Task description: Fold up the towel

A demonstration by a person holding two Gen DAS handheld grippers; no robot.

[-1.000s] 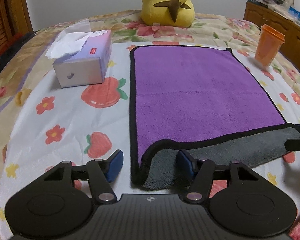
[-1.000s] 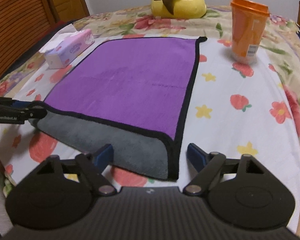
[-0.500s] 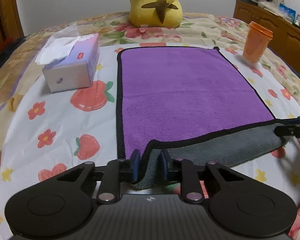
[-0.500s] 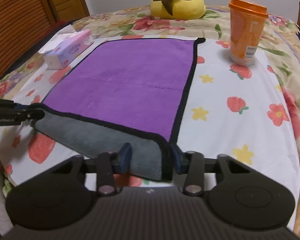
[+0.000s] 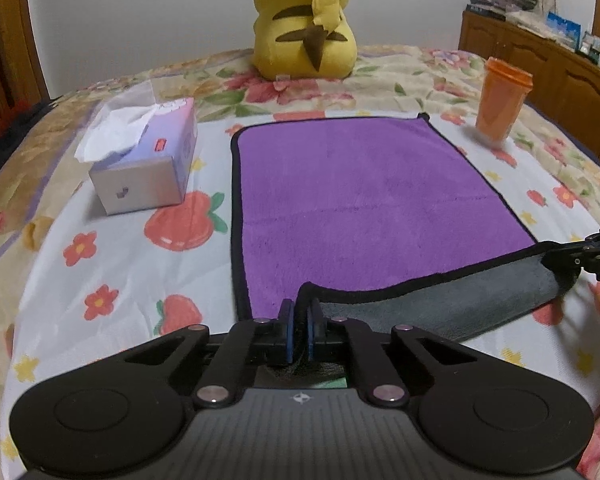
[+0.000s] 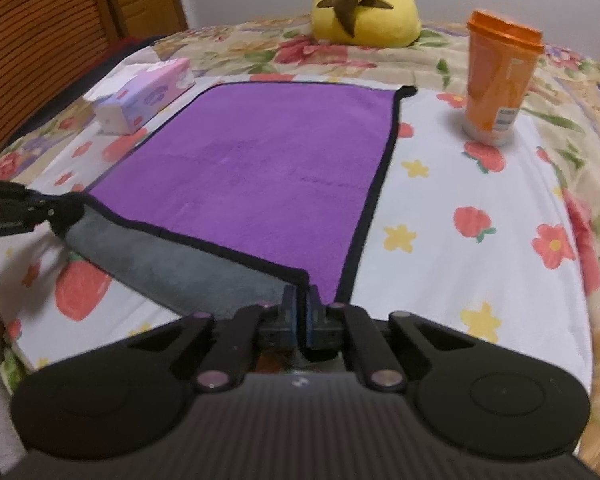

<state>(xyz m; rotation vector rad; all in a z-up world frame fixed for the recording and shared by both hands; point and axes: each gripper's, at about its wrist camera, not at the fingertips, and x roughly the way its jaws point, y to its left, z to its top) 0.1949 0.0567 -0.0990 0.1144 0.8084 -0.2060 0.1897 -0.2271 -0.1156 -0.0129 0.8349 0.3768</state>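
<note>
A purple towel (image 5: 360, 196) with black trim and a grey underside lies flat on a flowered cloth; it also shows in the right wrist view (image 6: 268, 168). Its near edge is lifted and turned over, showing the grey side (image 5: 452, 304). My left gripper (image 5: 299, 320) is shut on the towel's near left corner. My right gripper (image 6: 300, 308) is shut on the near right corner. The right gripper shows in the left wrist view (image 5: 592, 256), and the left gripper in the right wrist view (image 6: 24, 208).
A tissue box (image 5: 148, 160) stands left of the towel. An orange cup (image 5: 500, 108) stands at the far right. A yellow plush toy (image 5: 304, 24) sits beyond the towel. A wooden cabinet (image 5: 548, 68) is at the far right.
Both grippers went from open around the near corners to shut on them. The near edge has risen off the cloth and both cameras have moved up.
</note>
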